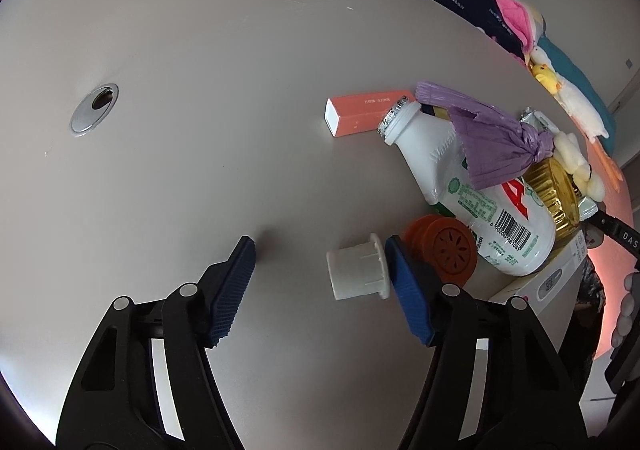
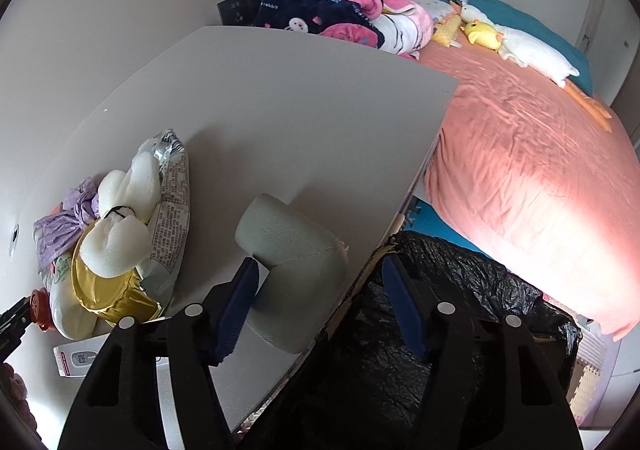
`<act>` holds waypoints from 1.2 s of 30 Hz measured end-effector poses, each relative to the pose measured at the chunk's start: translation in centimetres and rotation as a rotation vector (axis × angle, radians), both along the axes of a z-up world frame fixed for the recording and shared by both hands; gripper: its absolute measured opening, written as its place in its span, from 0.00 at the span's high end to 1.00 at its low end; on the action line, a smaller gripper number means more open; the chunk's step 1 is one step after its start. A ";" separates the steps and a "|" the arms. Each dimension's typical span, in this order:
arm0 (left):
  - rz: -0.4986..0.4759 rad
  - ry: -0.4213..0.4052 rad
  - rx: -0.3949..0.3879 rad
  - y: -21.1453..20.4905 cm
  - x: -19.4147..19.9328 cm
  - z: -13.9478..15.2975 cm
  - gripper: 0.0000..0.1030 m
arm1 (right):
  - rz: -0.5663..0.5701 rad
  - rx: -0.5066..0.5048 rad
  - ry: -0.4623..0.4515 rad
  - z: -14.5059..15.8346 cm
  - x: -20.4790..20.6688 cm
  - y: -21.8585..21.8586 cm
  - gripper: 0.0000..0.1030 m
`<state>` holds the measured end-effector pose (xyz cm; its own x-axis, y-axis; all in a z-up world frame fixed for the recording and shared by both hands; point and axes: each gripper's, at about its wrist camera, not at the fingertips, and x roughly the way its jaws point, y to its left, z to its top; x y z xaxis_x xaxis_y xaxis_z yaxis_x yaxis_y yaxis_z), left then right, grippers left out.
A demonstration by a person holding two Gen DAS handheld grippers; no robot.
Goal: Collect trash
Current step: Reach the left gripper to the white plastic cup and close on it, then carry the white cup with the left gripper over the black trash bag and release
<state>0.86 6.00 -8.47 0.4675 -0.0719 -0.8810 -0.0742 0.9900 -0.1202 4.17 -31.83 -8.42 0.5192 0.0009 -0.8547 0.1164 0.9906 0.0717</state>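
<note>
While left gripper [image 1: 320, 250] stands parted over table [image 1: 200, 130], white cap [image 1: 357, 271] lies between pads, touching right one. Right gripper [image 2: 318, 270] parted too; grey foam roll [image 2: 296, 250] against left pad, unclamped.

Soft, even daylight; both fisheye views bend hard and darken at the rims. Beyond the right tongs [image 2: 316, 304], glare washes out the pink bed [image 2: 532, 186]; the tabletop [image 1: 200, 154] shows only faint shadows.

Behind the bottle [image 1: 476, 186] and purple bag [image 1: 500, 138], half-hidden gold wrapper [image 1: 554, 190] and thermometer box [image 1: 556, 282] (display digits unreadable). Orange cap [image 1: 444, 246] partly masked by a blue pad [image 1: 408, 298]. Bin liner [image 2: 460, 330] cut off at the lower edge, its inside too dark to make out
</note>
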 end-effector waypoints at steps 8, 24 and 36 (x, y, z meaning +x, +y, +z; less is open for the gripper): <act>-0.048 -0.027 0.052 -0.9 0.9 -0.1 0.42 | 0.038 0.021 0.012 -0.5 0.3 1.3 0.55; -0.047 -0.085 0.023 -1.7 0.7 1.9 0.73 | 0.005 0.080 -0.037 1.7 -1.2 -0.1 0.57; -0.169 -0.151 -0.015 -6.2 0.4 5.0 0.73 | -0.053 0.096 -0.100 4.3 -4.8 -3.0 0.57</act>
<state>1.27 -0.24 -3.44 0.5741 -0.1734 -0.8002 0.1129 0.9847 -0.1324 -0.61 -34.78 -4.09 0.6034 0.0502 -0.7959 0.1558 0.9714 0.1794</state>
